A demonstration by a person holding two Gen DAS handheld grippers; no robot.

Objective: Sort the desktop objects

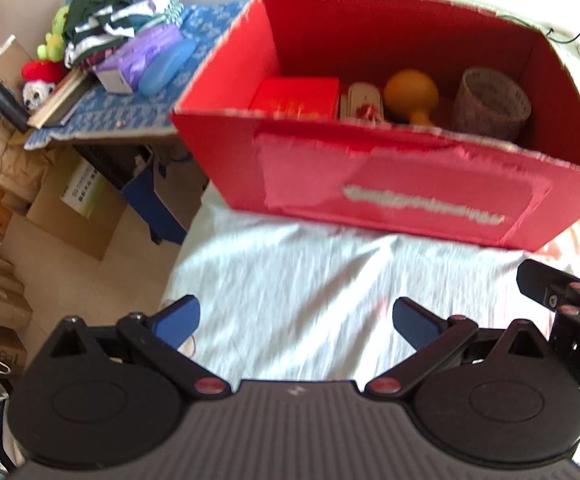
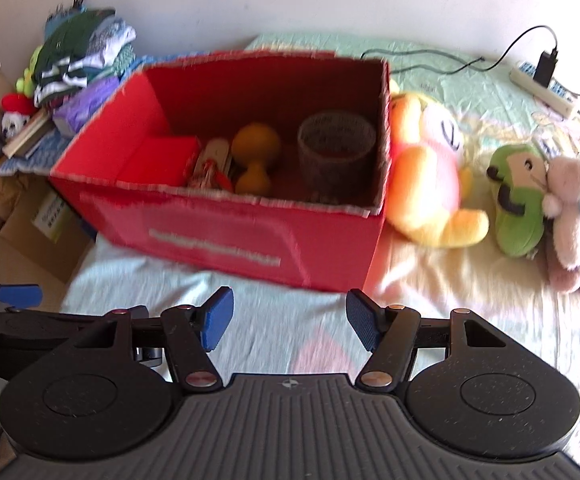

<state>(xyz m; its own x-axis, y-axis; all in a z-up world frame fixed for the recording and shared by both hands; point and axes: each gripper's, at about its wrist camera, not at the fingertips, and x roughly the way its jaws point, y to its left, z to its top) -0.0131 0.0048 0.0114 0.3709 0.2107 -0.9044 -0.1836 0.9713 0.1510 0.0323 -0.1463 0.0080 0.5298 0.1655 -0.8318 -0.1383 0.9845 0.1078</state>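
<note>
Right wrist view: the bed (image 2: 470, 280), under its pale sheet, carries one red cardboard box (image 2: 225, 236) at about twelve o'clock from my right claw (image 2: 290, 320). It is open-topped and holds four things: one small red box (image 2: 157, 160) at its nine o'clock end, one pale object with red marks (image 2: 209, 164) beside that, one orange gourd-shaped thing (image 2: 255, 156) in the middle, and one dark mesh cup (image 2: 336, 152) at the three o'clock end. Outside the box, at two to three o'clock, lie three plush toys: one orange and pink (image 2: 430, 184), one green (image 2: 518, 204), one pale pink (image 2: 574, 216). My right claw is spread with nothing between its blue pads. My left claw (image 1: 296, 322) is spread too, empty over the sheet, with the box at its twelve o'clock.
</note>
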